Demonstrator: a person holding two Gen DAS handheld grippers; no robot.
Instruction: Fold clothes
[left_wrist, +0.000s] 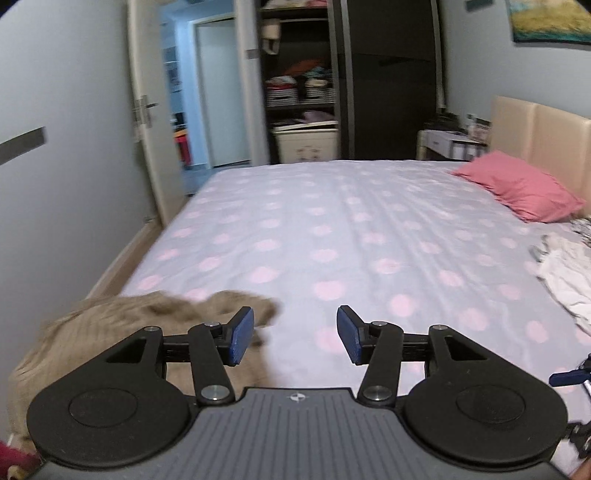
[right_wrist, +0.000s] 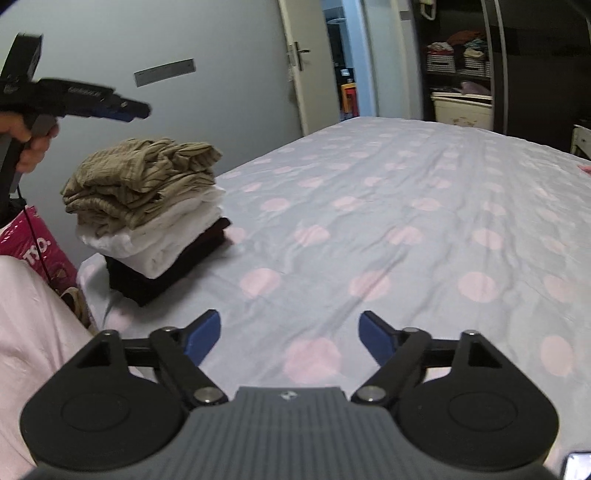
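- Both grippers are up over the bed (right_wrist: 406, 206), which has a pale sheet with pink dots, and neither one has anything in it.
- The left gripper (left_wrist: 295, 336) has its blue pads spread wide with bare sheet between them. From the right wrist view you can see it held up in the air by a hand (right_wrist: 33, 144), above and off to the side of the stack.
- The right gripper (right_wrist: 291, 338) is wide apart too, hovering over plain sheet.
- The folded stack (right_wrist: 147, 218) sits near the corner of the bed: an olive-tan striped garment (right_wrist: 140, 181) on top, a white garment (right_wrist: 162, 236) under it, and a dark garment (right_wrist: 170, 269) at the bottom.
- In the left wrist view that tan top piece is blurry, just below and left of the left pad.
- An unfolded pile of whitish clothes (left_wrist: 565, 273) lies at the far right edge of the bed, near a pink pillow (left_wrist: 524, 188) by the headboard.
- Past the foot there's an open door and a dark wardrobe (left_wrist: 369, 74).
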